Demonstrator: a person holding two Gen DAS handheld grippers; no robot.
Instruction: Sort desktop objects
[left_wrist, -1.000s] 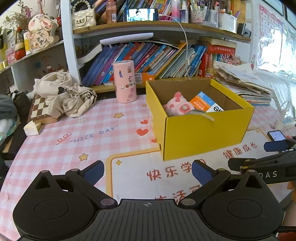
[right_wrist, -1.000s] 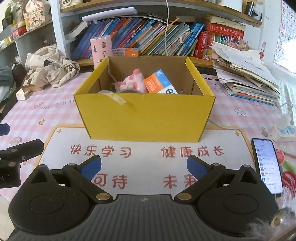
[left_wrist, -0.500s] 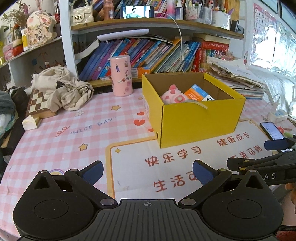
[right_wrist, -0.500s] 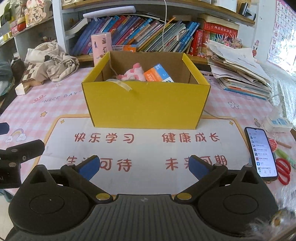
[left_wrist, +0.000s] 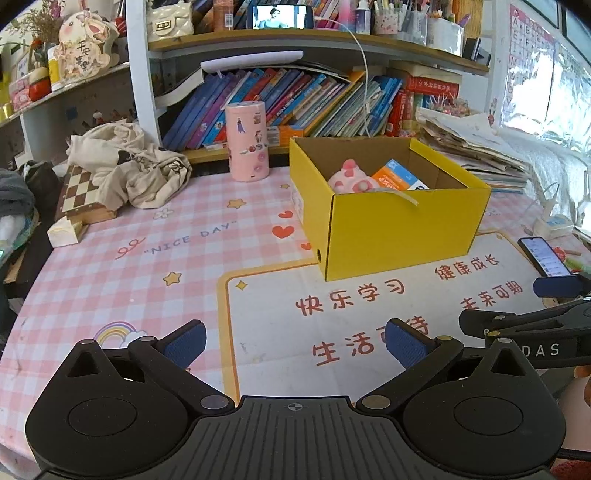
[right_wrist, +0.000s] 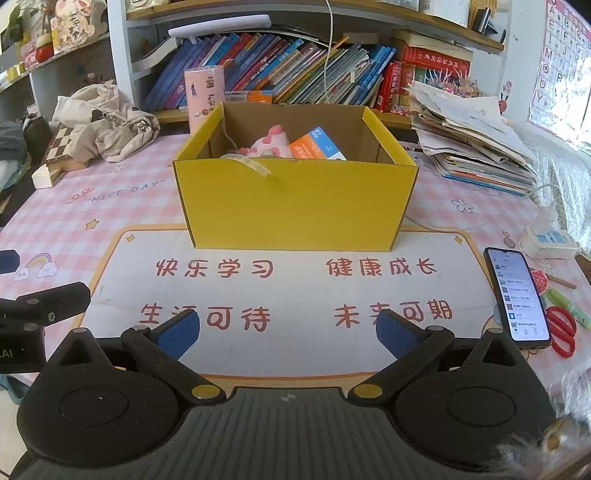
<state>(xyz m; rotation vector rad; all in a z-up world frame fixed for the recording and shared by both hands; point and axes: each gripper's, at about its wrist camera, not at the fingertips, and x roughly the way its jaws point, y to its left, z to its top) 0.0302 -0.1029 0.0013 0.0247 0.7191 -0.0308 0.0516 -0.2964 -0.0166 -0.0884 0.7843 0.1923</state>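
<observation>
A yellow cardboard box (left_wrist: 402, 229) (right_wrist: 295, 206) stands on the white desk mat (left_wrist: 332, 325) (right_wrist: 288, 291). Inside it lie a pink plush toy (left_wrist: 349, 181) (right_wrist: 267, 146) and an orange-and-blue packet (left_wrist: 399, 179) (right_wrist: 317, 146); a strip of tape (right_wrist: 249, 164) hangs over its front rim. My left gripper (left_wrist: 295, 343) is open and empty, low over the mat's left part, well short of the box. My right gripper (right_wrist: 288, 330) is open and empty too, over the mat's near edge. Each gripper shows at the side of the other's view.
A smartphone (right_wrist: 517, 297) (left_wrist: 545, 256) lies right of the mat, with red scissors (right_wrist: 563, 330) beside it. A pink cylinder (left_wrist: 246, 142), a beige cloth (left_wrist: 125, 166) on a chessboard (left_wrist: 79, 194), bookshelves and a paper stack (right_wrist: 476, 140) line the back.
Both grippers have drawn back from the yellow box toward the near edge of the desk, so the box looks smaller. Both stay open and empty.
</observation>
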